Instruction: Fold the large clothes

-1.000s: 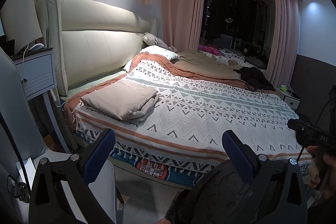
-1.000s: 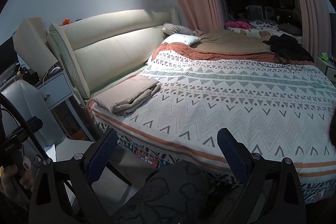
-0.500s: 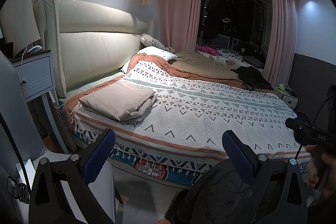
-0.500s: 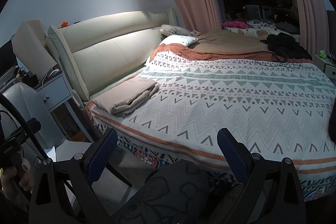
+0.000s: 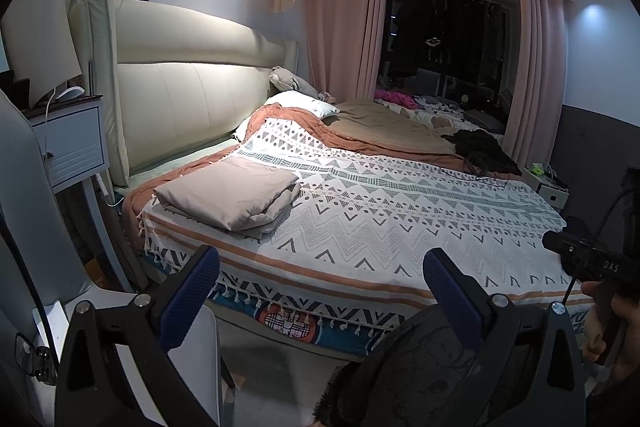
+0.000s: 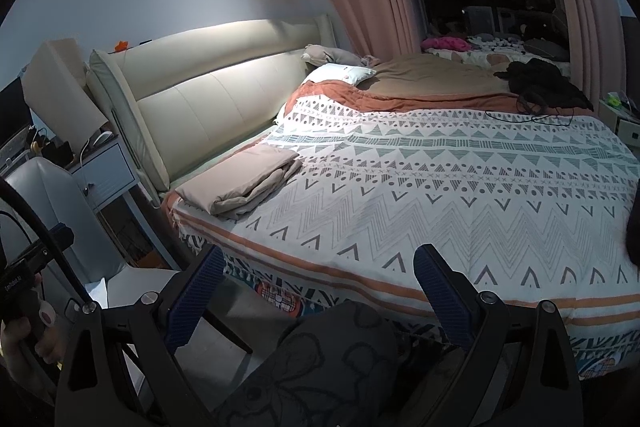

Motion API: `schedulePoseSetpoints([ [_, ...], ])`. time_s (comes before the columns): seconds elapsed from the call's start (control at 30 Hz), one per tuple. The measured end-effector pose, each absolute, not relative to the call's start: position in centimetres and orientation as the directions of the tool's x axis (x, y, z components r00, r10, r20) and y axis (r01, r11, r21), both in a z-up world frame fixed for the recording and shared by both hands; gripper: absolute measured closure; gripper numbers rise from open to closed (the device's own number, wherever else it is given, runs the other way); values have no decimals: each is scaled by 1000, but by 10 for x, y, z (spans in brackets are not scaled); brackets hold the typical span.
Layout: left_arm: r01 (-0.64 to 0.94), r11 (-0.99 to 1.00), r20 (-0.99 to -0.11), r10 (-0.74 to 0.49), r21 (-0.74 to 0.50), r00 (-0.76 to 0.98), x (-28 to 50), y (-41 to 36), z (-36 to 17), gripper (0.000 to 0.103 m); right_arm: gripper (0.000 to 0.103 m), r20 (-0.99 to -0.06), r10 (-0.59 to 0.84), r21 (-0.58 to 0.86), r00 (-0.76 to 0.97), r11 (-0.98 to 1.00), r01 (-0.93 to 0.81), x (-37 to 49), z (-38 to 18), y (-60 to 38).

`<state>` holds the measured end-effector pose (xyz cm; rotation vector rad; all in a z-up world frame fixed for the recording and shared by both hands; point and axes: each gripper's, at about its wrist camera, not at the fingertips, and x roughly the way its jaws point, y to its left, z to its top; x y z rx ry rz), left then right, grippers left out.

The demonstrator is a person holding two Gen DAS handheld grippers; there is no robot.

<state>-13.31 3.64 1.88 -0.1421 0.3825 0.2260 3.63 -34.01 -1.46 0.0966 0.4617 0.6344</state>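
Here the left gripper (image 5: 320, 291) has its blue fingers (image 5: 196, 287) wide apart and holds nothing; the right gripper (image 6: 318, 283) is spread the same way, also empty. Both hang before the bed edge, above a dark patterned garment (image 6: 332, 367) low in the view. On the patterned blanket (image 5: 400, 227), the folded beige cloth (image 5: 228, 193) lies near the cream headboard (image 5: 192, 99). A nightstand (image 5: 68, 143) stands beside the bed.
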Motion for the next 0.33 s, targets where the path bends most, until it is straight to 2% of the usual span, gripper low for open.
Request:
schedulePoseSetpoints([
  [0.33, -241, 967, -379, 193, -83, 905, -137, 34, 19, 0, 7, -387, 589, 226, 710, 807, -546, 36, -14, -340],
])
